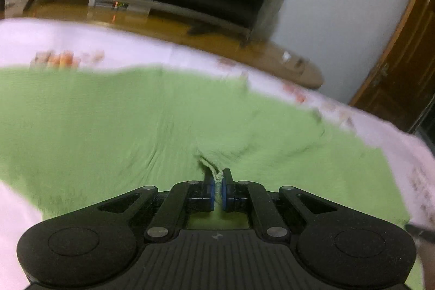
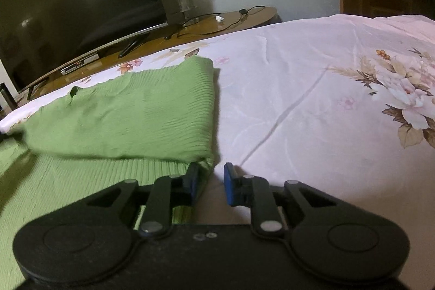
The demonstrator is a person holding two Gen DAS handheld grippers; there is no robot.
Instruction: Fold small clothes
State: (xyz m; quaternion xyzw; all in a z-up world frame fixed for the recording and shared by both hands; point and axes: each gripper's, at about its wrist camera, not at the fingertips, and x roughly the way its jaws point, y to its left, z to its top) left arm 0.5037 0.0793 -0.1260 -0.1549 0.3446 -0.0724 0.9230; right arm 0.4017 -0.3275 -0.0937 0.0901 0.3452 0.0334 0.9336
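lying on the floral bedsheet (image 2: 312,78) is the green ribbed garment (image 2: 130,116), one part folded over the rest; the left gripper (image 1: 217,185) is clamped on a pinch of its cloth; the right gripper (image 2: 210,181) stands with jaws apart at the fold's corner, pads not pressing it.
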